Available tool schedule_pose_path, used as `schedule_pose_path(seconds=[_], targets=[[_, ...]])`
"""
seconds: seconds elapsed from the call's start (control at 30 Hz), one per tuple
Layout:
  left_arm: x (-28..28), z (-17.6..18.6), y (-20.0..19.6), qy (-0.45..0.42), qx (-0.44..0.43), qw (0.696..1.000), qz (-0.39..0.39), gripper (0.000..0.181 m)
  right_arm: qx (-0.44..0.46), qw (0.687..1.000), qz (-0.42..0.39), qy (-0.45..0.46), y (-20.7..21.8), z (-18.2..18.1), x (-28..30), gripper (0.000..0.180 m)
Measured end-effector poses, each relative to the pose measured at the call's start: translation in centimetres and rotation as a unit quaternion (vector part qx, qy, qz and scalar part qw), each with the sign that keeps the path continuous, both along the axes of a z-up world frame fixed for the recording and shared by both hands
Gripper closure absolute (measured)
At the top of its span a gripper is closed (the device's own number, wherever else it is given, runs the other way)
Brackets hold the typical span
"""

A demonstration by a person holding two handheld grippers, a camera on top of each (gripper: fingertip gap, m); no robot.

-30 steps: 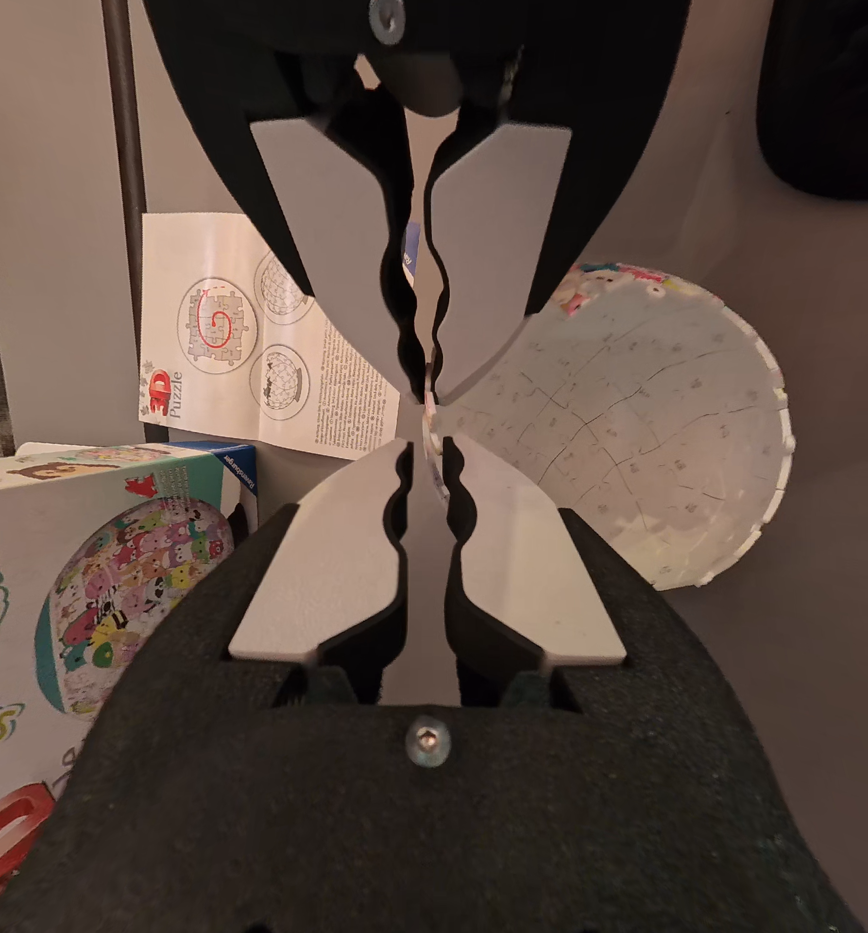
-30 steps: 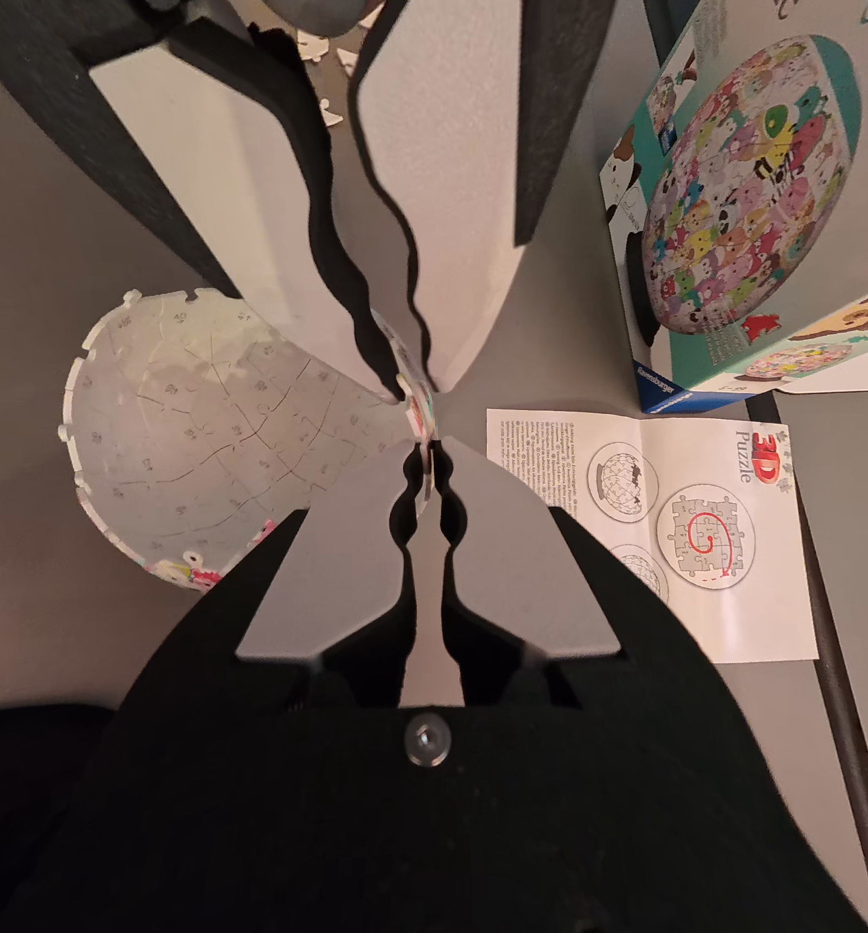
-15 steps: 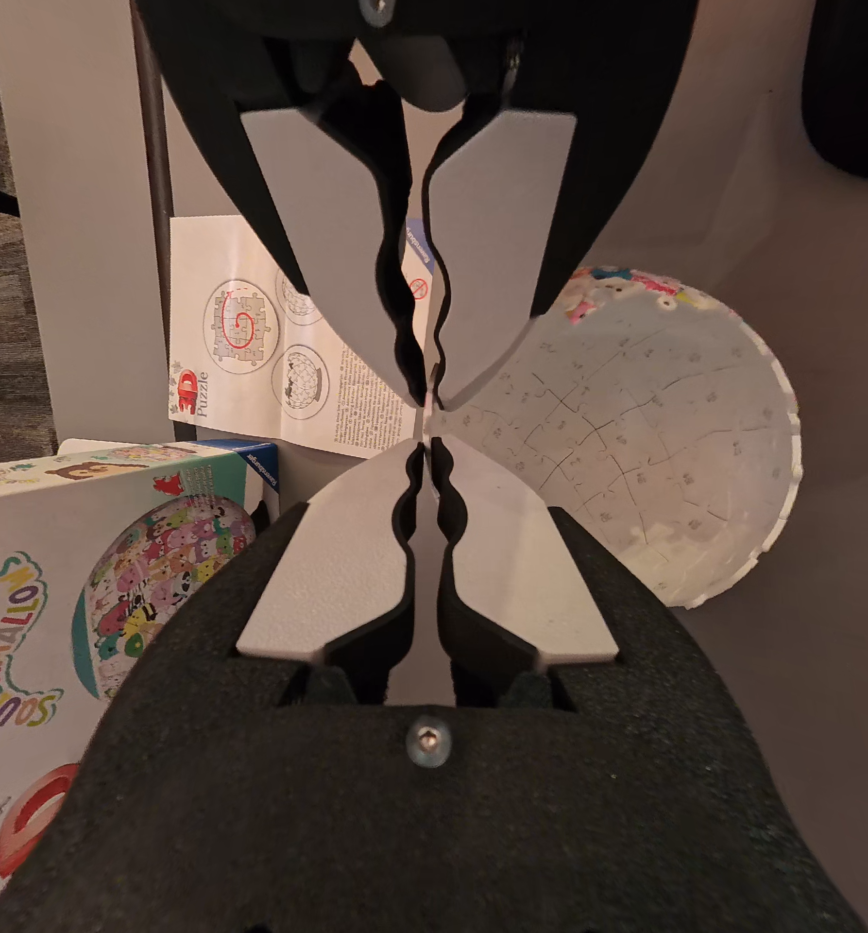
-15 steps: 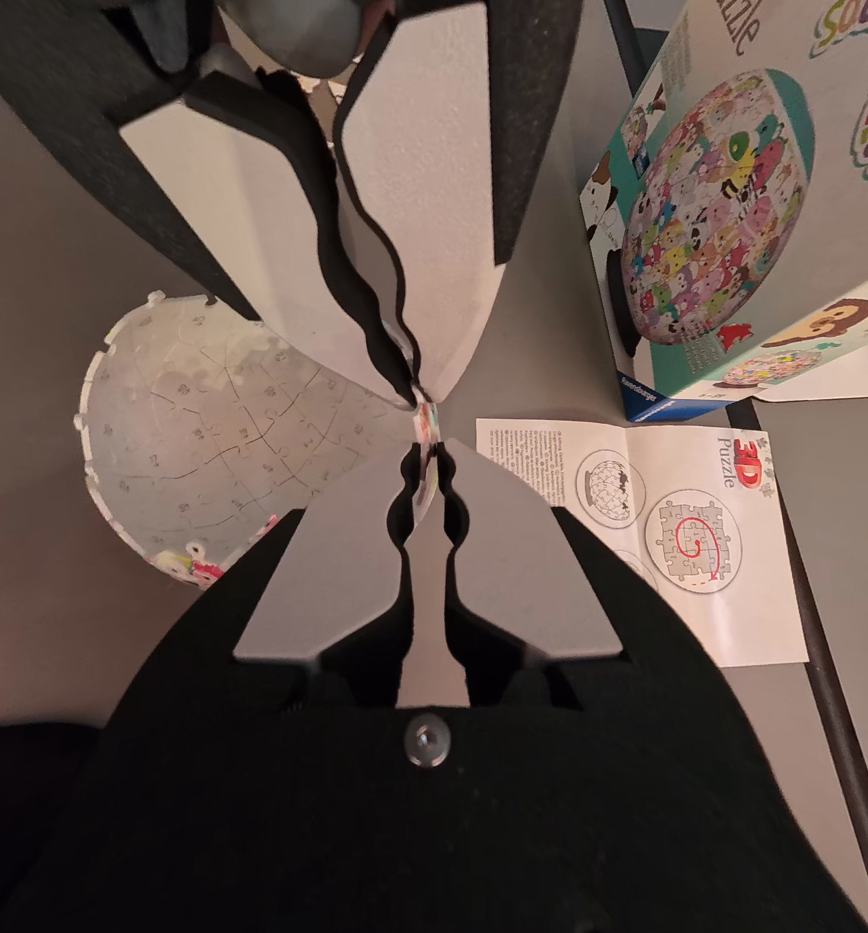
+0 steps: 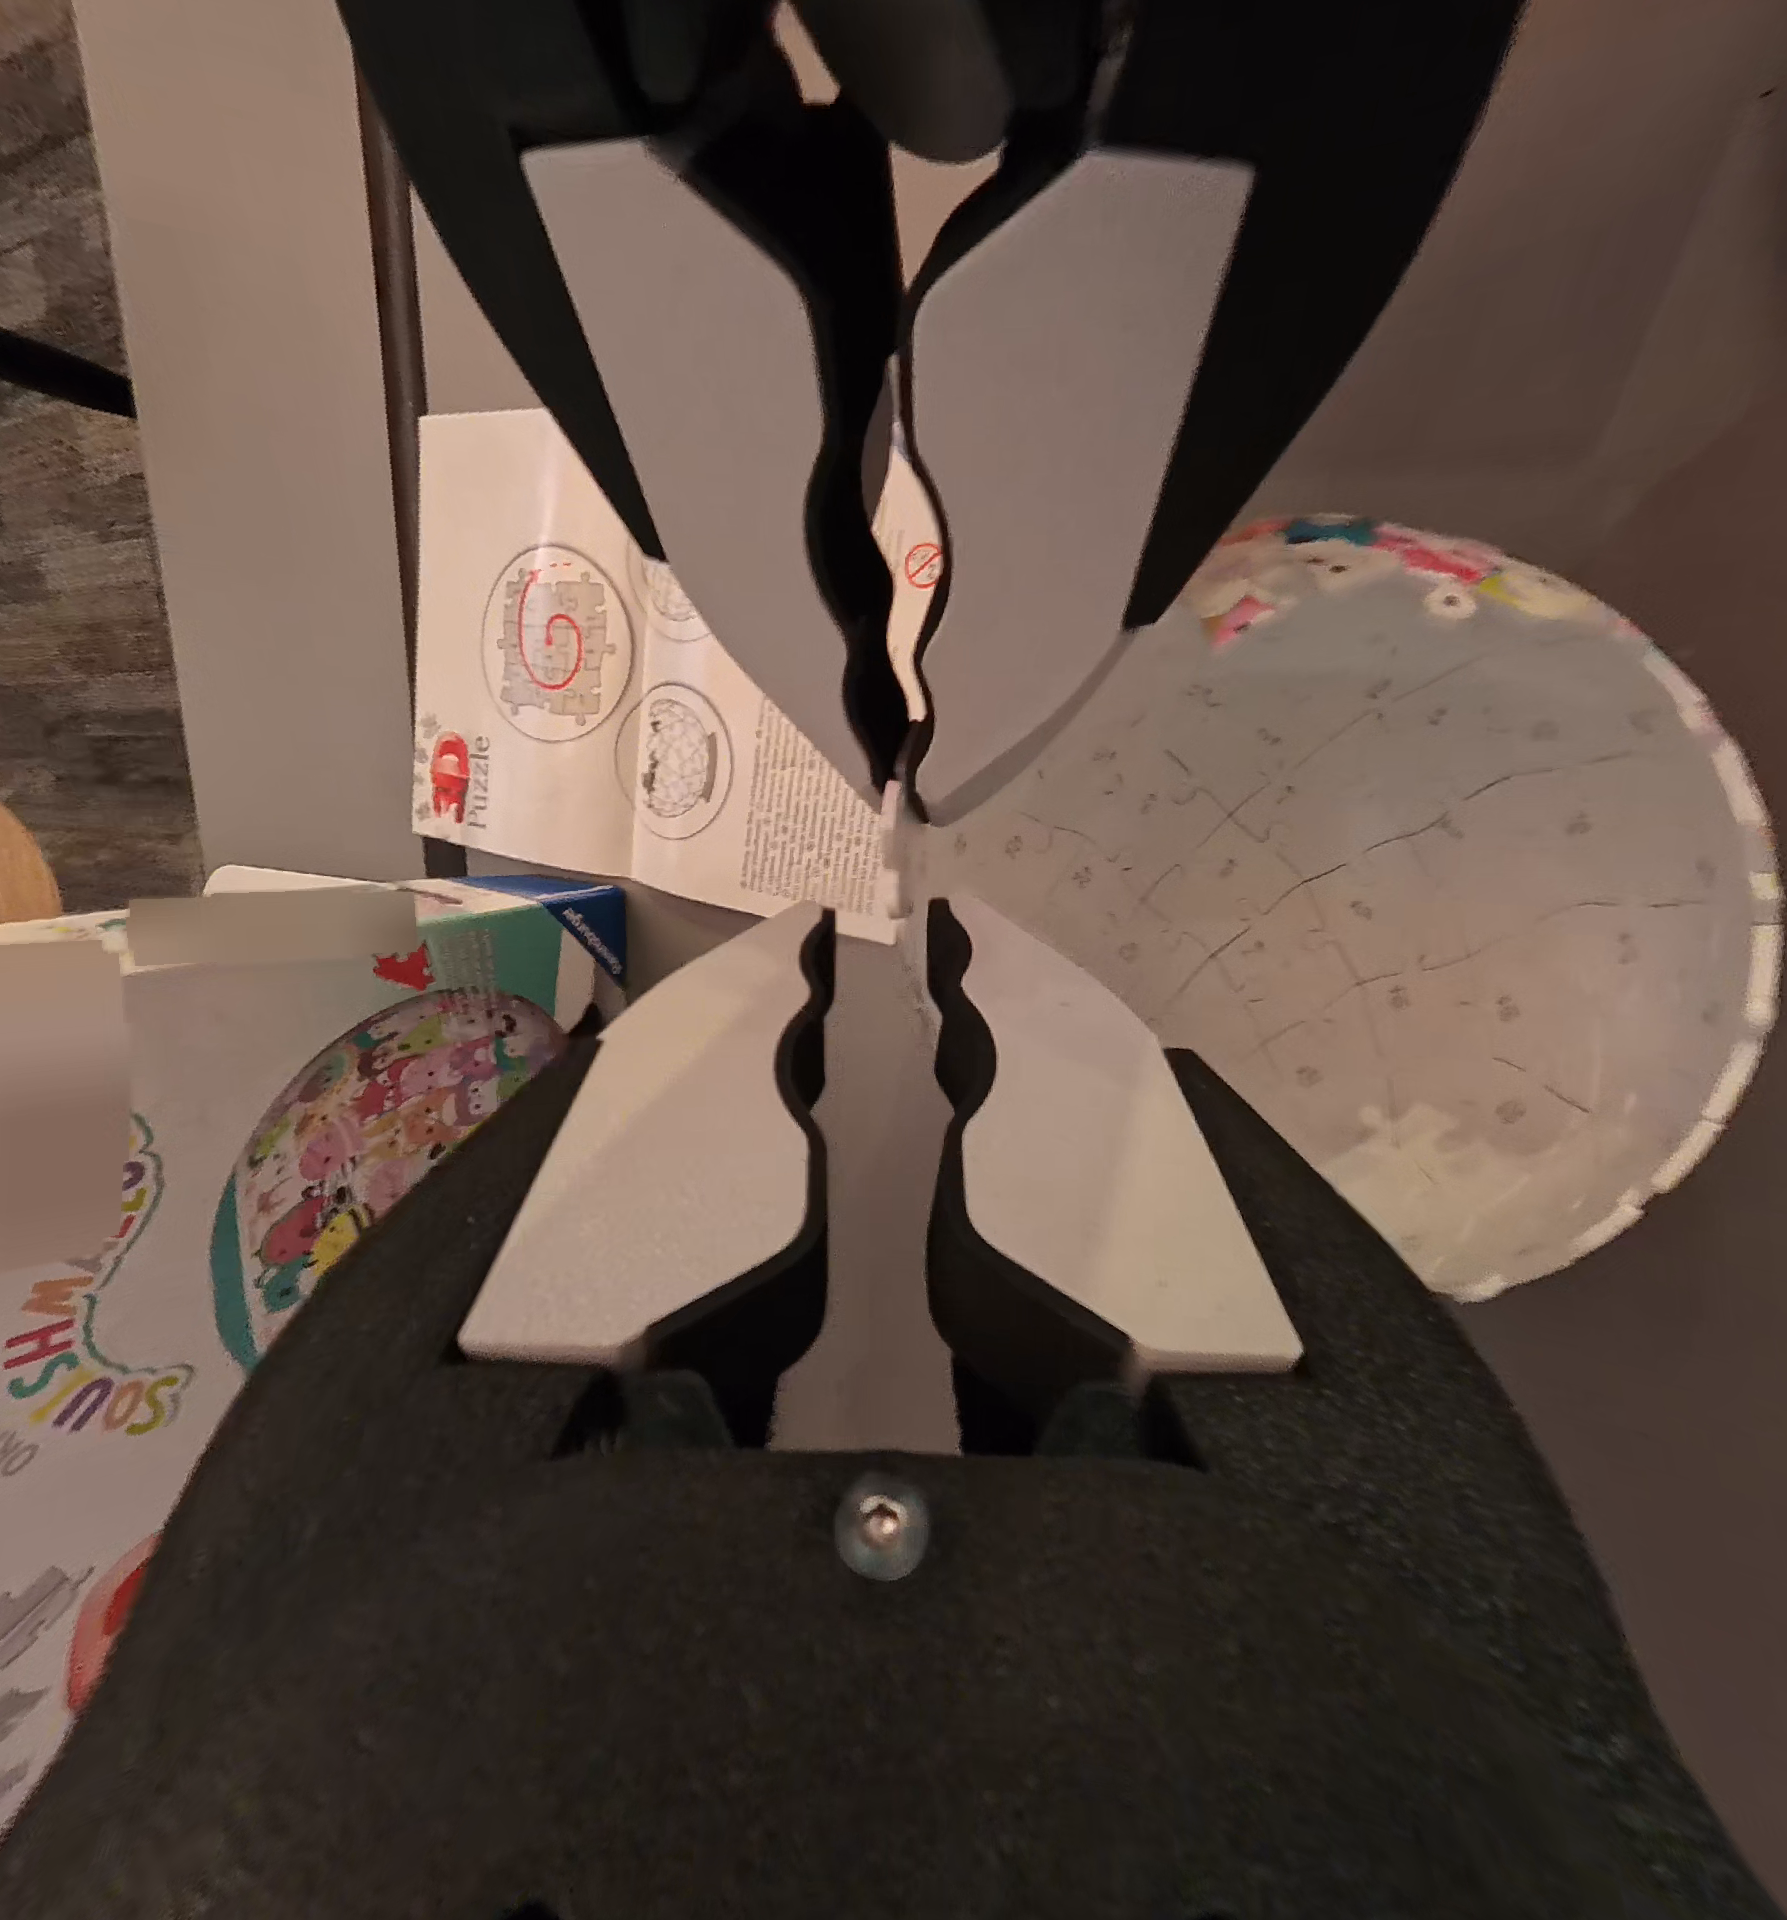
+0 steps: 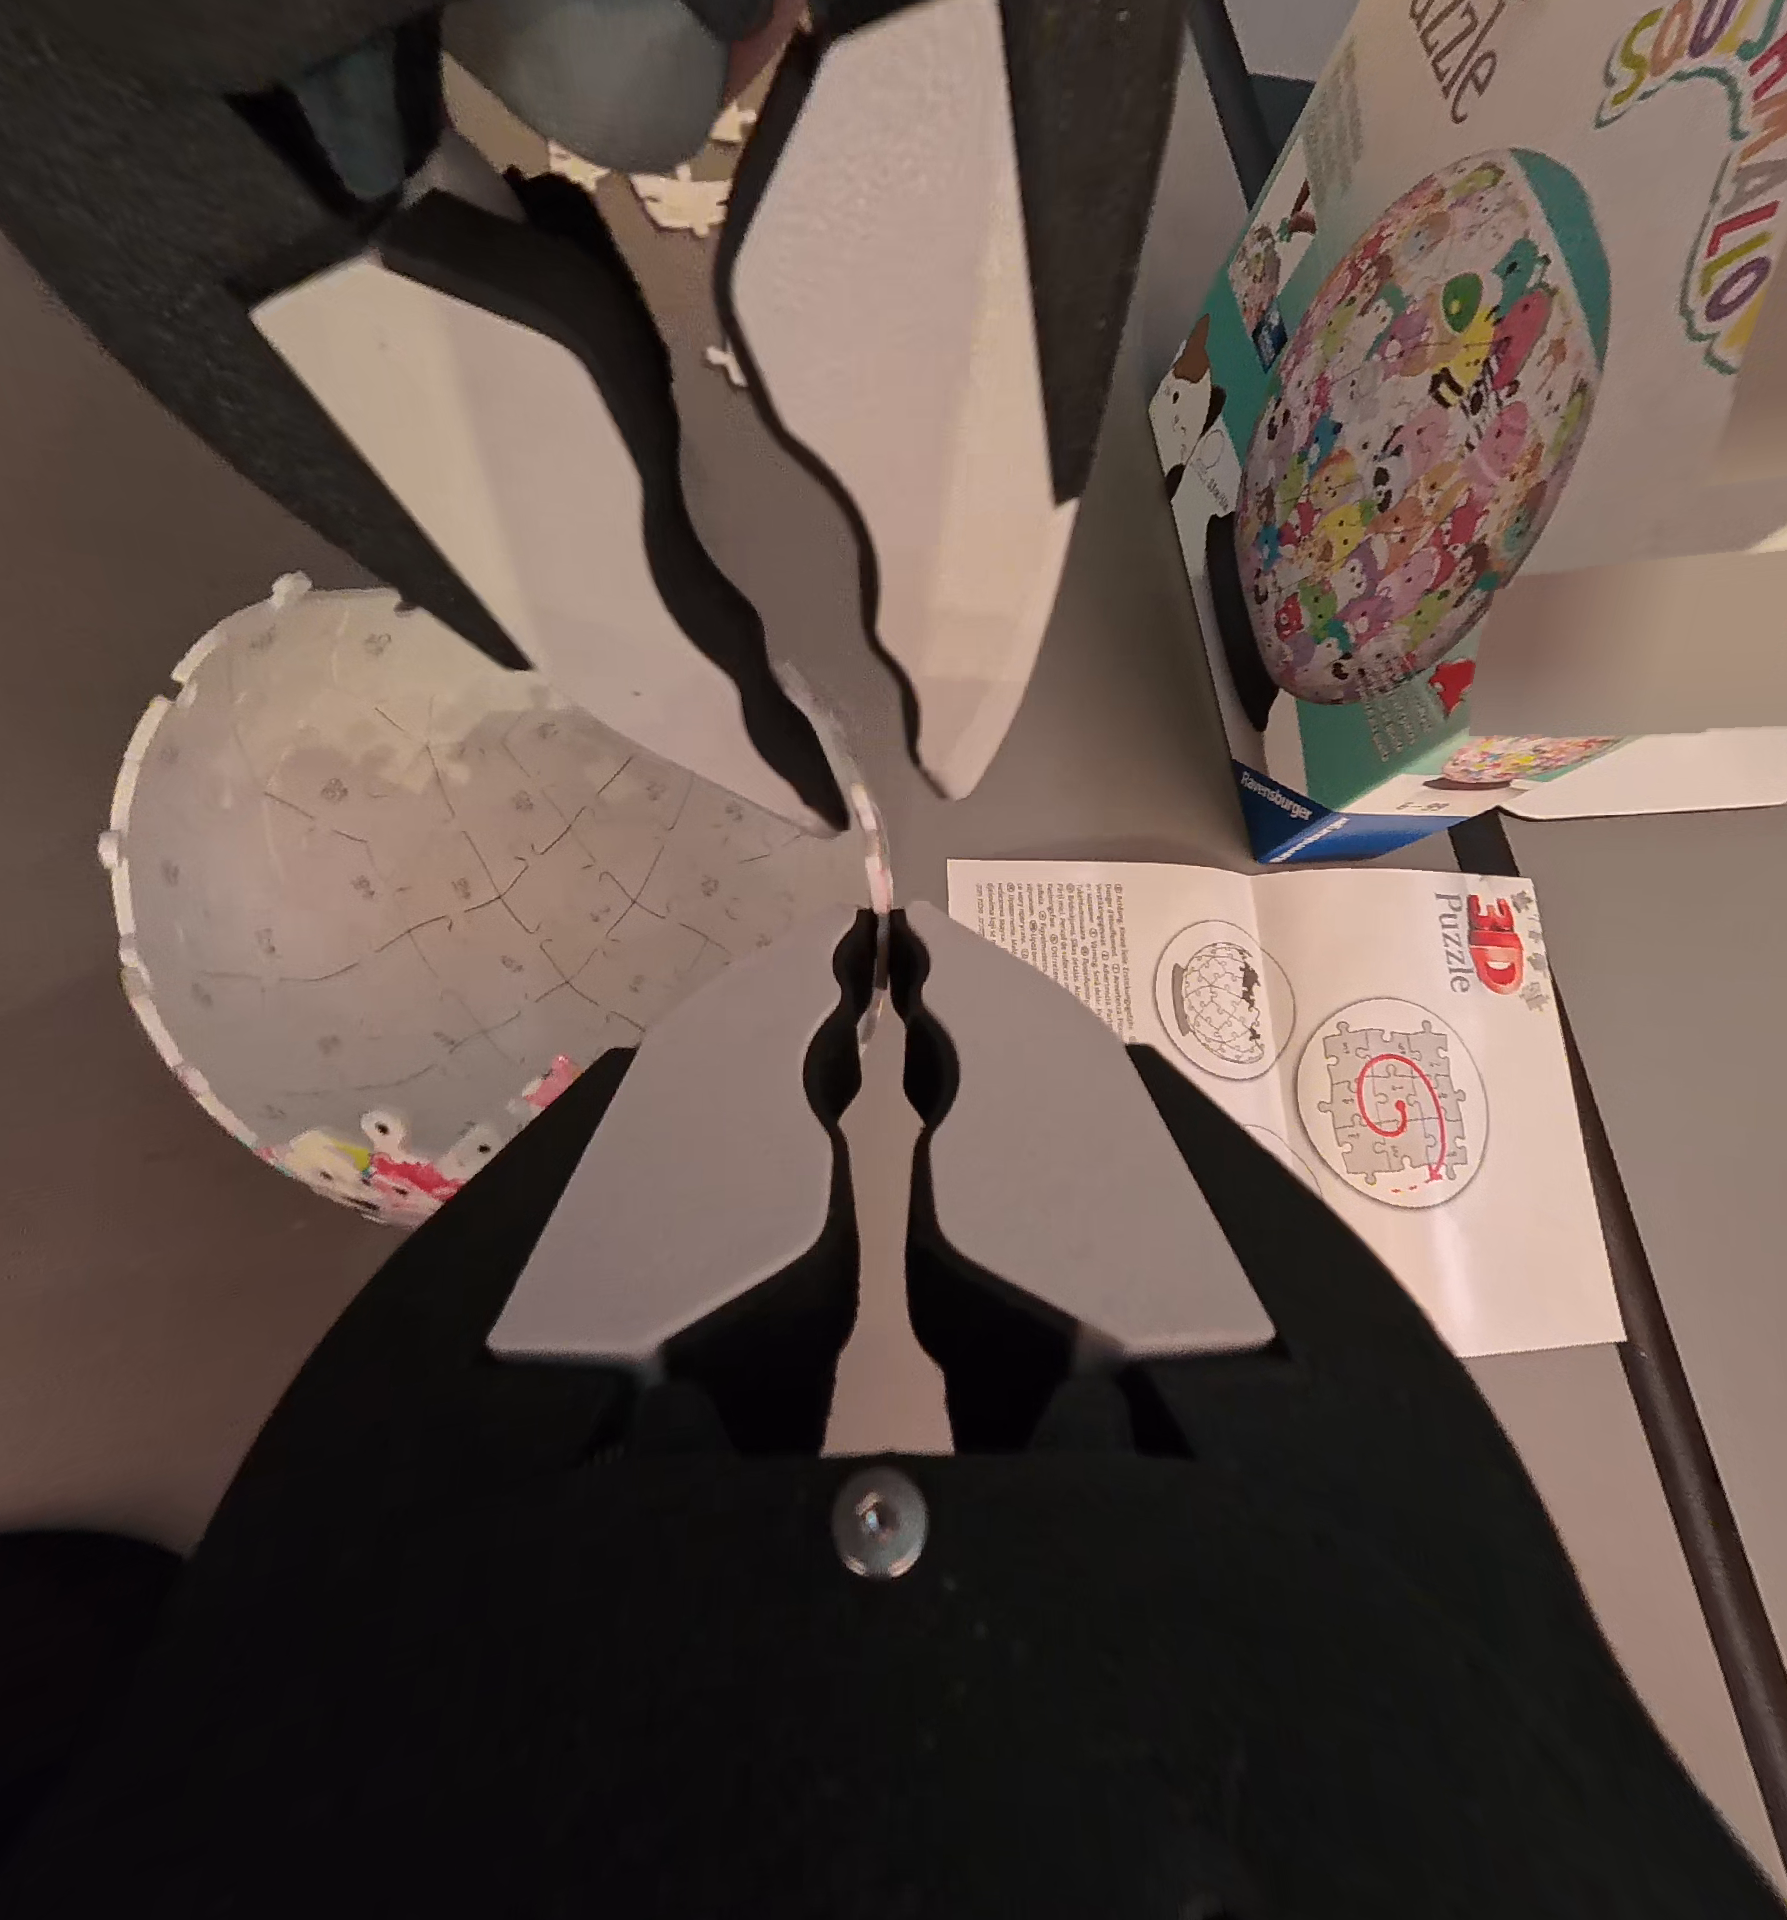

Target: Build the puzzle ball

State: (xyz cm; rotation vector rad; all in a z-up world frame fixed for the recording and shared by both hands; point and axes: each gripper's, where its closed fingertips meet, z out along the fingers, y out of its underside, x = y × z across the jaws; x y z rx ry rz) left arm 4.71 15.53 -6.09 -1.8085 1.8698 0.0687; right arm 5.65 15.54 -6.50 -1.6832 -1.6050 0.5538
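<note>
Nearest, in the right wrist view, the right gripper (image 6: 881, 914) has its fingers closed edge-on onto a small white puzzle piece (image 6: 876, 862), which stands out beyond the tips. Directly opposite, tip to tip, is the left gripper (image 5: 875, 912). Its fingers are parted, with counter visible through the gap between them. The far end of the piece lies at the dark pad of one left finger; whether it touches cannot be told. Both views are slightly blurred.

Below and just behind the two grippers, the half-built puzzle ball (image 5: 1388, 883) lies on its side on the grey counter (image 5: 1616, 1507). It is a hollow bowl of joined pieces. The pale, numbered inside faces the cameras, with a toothed rim and coloured print showing along one outer edge. The held piece is apart from it, in the air.

Beside the ball, on the other side of the grippers, an unfolded instruction leaflet (image 6: 1336, 1039) lies flat on the counter near a dark rail (image 6: 1689, 1475). The puzzle box (image 6: 1440, 468), printed with a coloured ball, sits just beyond the leaflet, nearly touching its corner.

Farthest off, behind the left gripper, a few loose pieces (image 6: 681, 197) lie scattered on the counter.
</note>
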Motion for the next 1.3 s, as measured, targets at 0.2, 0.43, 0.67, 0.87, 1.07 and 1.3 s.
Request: schedule_pose_path(seconds=[0.2,0.43,0.67,0.87,1.07,1.3], targets=[[0.1,-0.5,-0.1,0.000,-0.007,1.000,0.000,0.160,0.002,1.000,0.010,0.008,-0.1,0.0,-0.1,0.176],[0.6,-0.9,0.0,-0.012,-0.034,0.999,0.002,0.175,0.012,1.000,0.008,0.013,0.1,0.0,0.0,0.176],[0.7,-0.9,-0.1,-0.007,-0.031,0.999,-0.004,0.178,0.005,1.000,0.004,0.022,0.1,0.4,0.4,0.168],[0.6,-0.9,0.0,-0.006,-0.031,0.999,-0.002,0.178,-0.022,0.999,0.007,0.027,-0.3,0.6,0.7,0.167],[0.7,-0.9,-0.1,-0.004,-0.034,0.999,-0.001,0.178,-0.029,1.000,0.001,0.009,0.0,-0.2,0.3,0.166],[0.5,-1.0,0.0,-0.002,-0.033,0.999,0.002,0.179,-0.042,0.999,0.000,-0.001,0.0,-0.4,0.5,0.172]])
